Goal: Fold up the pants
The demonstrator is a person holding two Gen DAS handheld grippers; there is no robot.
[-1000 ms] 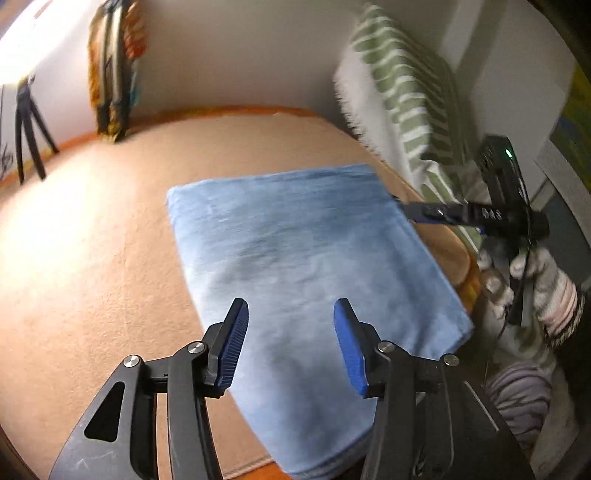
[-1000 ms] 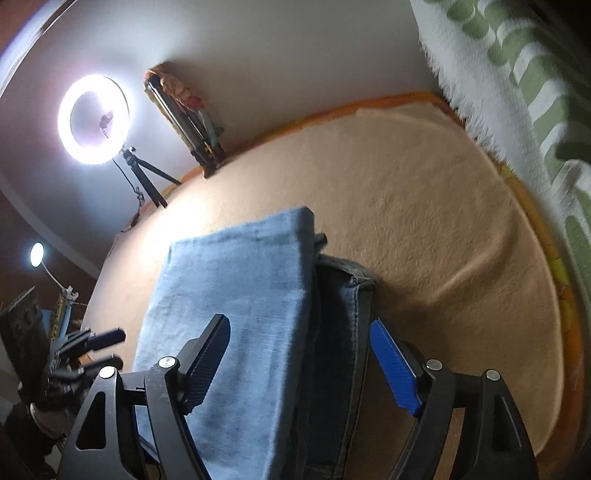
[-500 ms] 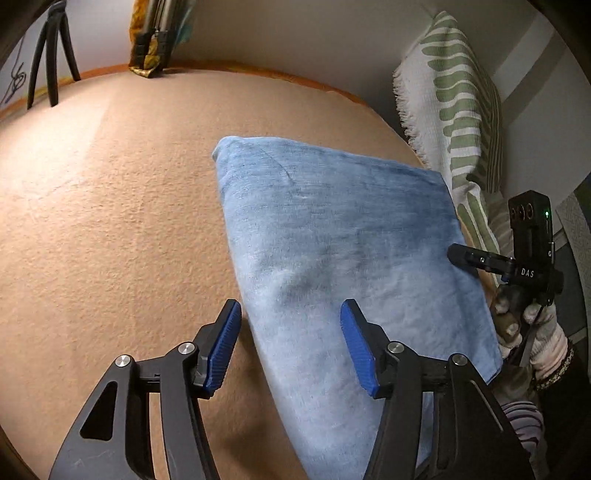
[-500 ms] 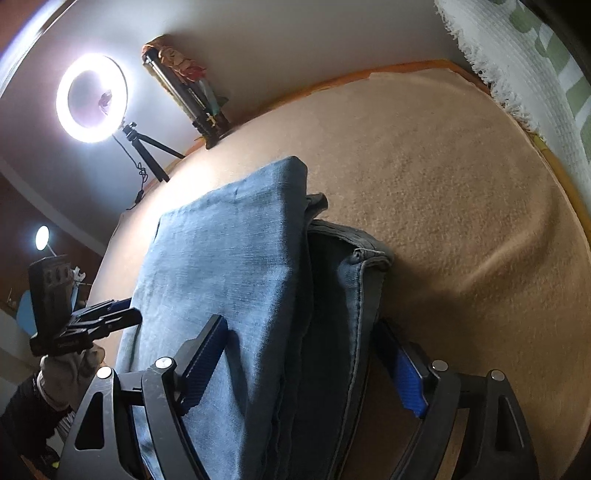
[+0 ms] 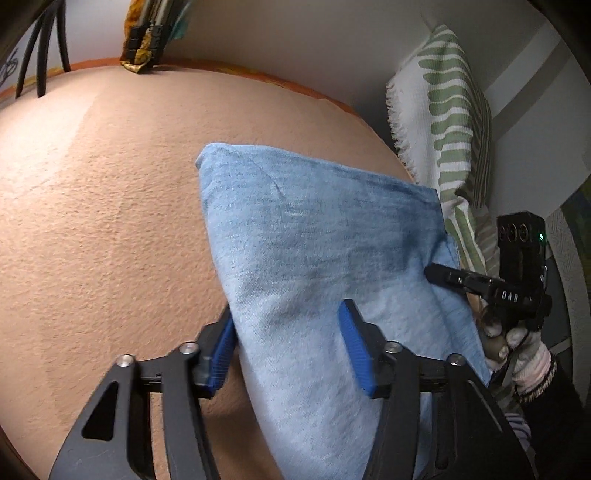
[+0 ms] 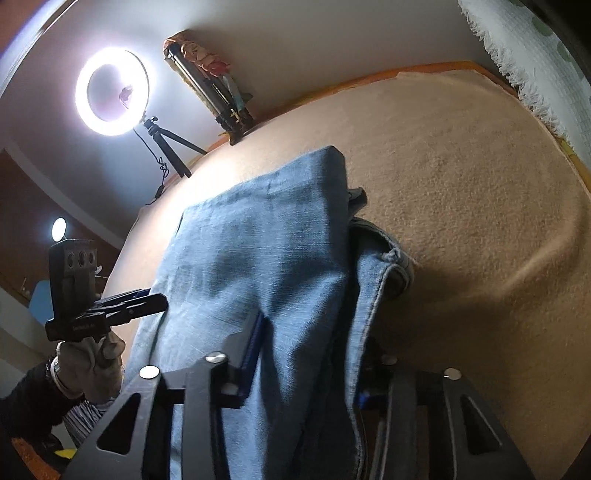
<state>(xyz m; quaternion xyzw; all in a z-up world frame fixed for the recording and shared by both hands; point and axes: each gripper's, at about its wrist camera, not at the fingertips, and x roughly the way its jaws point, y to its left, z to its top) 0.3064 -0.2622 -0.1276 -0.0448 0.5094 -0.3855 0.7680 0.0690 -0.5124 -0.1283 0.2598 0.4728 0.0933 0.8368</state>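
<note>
Both hand-held grippers, left (image 5: 286,349) and right (image 6: 306,365), agape astride folded jeans (image 5: 325,258); risk: closing on top layer only, stack unfolding.

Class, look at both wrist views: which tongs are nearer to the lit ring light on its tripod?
Left. The left tongs work the jeans' edge on the ring light's side; the right tongs work the opposite edge, by the striped throw.

Lit ring light (image 6: 112,93) on tripod against pale wall (image 6: 332,33)
</note>
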